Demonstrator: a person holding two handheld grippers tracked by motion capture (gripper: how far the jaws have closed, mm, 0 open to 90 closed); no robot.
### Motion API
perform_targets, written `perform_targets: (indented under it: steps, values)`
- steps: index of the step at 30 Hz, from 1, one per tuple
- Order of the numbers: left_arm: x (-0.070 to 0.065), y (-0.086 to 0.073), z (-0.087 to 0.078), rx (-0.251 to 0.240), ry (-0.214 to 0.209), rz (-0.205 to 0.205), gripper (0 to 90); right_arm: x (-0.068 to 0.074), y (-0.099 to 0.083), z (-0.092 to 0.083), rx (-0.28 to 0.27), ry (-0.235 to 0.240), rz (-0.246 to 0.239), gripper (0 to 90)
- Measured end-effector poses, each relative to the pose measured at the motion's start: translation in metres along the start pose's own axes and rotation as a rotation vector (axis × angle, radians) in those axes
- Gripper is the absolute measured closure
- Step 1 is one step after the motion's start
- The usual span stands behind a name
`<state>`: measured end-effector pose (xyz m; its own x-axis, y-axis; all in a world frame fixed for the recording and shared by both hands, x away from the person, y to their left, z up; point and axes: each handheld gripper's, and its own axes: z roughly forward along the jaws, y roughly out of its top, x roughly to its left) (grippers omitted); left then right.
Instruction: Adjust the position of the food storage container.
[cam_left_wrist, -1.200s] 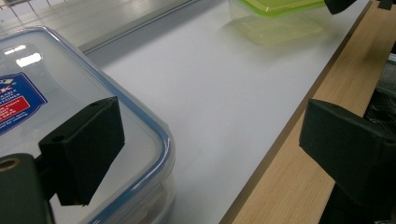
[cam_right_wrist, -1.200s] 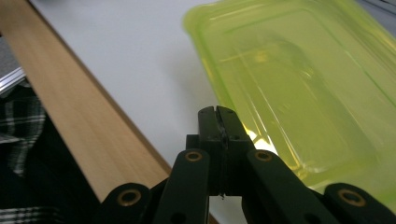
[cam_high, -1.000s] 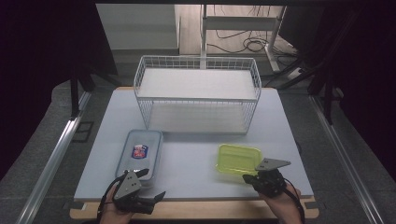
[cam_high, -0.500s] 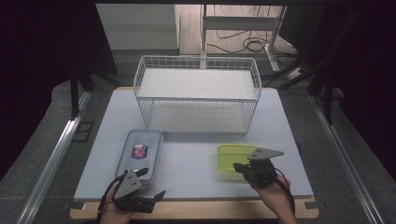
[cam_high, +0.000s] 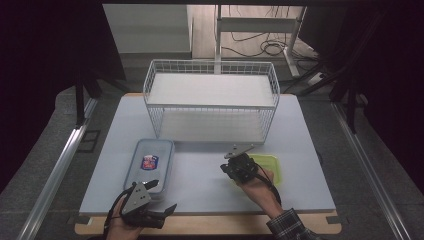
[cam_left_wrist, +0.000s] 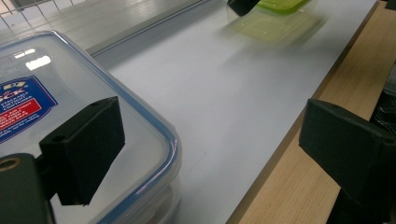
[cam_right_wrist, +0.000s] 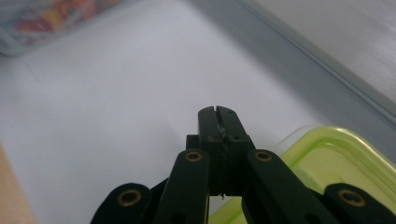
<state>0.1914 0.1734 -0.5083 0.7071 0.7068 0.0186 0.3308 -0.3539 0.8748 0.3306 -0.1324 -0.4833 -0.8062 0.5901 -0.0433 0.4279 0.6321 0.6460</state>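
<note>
Beside the shut right gripper (cam_right_wrist: 219, 112) lies the green container (cam_right_wrist: 336, 158).

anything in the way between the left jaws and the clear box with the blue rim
Nothing visible. The left gripper hangs at the table's near edge, jaws wide open, and the clear box lies right ahead of it, one jaw already over the lid's corner. The green box and the right gripper sit well off to the side.

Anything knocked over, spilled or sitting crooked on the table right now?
Nothing stands out. The clear lidded container lies flat with its lid on, the green container sits flat beside the right gripper, and the wire basket stands upright. No spill shows on the table.
</note>
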Motion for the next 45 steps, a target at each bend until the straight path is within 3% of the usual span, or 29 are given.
perform_targets:
  steps: [3, 4, 8, 9, 27, 31, 32, 35, 37, 38, 39, 42, 43, 44, 45]
  values:
    - [0.0, 0.0, 0.0, 0.0, -0.001, 0.0, 7.4, -0.004, -0.004, 0.002, 0.018, -0.007, -0.002, 89.5]
    - [0.0, 0.0, 0.0, 0.0, 0.0, 0.001, 7.4, -0.008, -0.008, -0.001, 0.011, 0.001, 0.019, 89.5]
    - [-0.001, 0.0, -0.001, -0.002, 0.003, 0.006, 7.4, -0.014, -0.013, -0.008, 0.016, -0.034, 0.021, 89.5]
    - [-0.001, 0.0, -0.001, -0.003, 0.003, 0.006, 7.5, -0.022, -0.019, -0.013, 0.014, -0.041, 0.045, 89.5]
    - [-0.002, 0.002, -0.002, 0.015, -0.001, 0.0, 7.9, -0.075, -0.071, -0.054, 0.039, -0.166, 0.181, 89.4]
    - [-0.001, 0.005, -0.004, 0.038, 0.015, -0.01, 7.7, -0.078, -0.075, -0.057, 0.031, -0.165, 0.195, 89.3]
    - [0.002, 0.007, -0.009, 0.031, 0.011, -0.029, 7.4, -0.075, -0.075, -0.058, 0.027, -0.167, 0.176, 89.3]
    - [0.008, 0.011, -0.02, 0.002, 0.043, -0.065, 14.3, -0.071, -0.073, -0.059, 0.01, -0.158, 0.16, 89.2]
    - [0.02, 0.012, -0.04, -0.022, 0.103, -0.088, 20.3, -0.065, -0.07, -0.059, -0.012, -0.156, 0.141, 89.2]
    - [0.02, 0.012, -0.04, -0.022, 0.103, -0.088, 26.3, -0.063, -0.07, -0.059, -0.015, -0.151, 0.136, 89.2]
    - [0.031, 0.009, -0.054, -0.021, 0.147, -0.108, 34.9, -0.061, -0.069, -0.059, -0.018, -0.148, 0.13, 89.0]
    - [0.046, 0.001, -0.065, -0.021, 0.159, -0.145, 61.0, -0.055, -0.069, -0.059, -0.031, -0.138, 0.124, 88.3]
    - [0.054, -0.004, -0.07, -0.015, 0.181, -0.162, 67.8, -0.053, -0.069, -0.059, -0.033, -0.137, 0.12, 88.2]
    - [0.062, -0.009, -0.073, 0.001, 0.205, -0.177, 74.1, -0.05, -0.069, -0.06, -0.033, -0.135, 0.114, 88.2]
    - [0.079, -0.023, -0.076, 0.044, 0.242, -0.212, 79.5, -0.048, -0.069, -0.06, -0.038, -0.133, 0.112, 88.2]
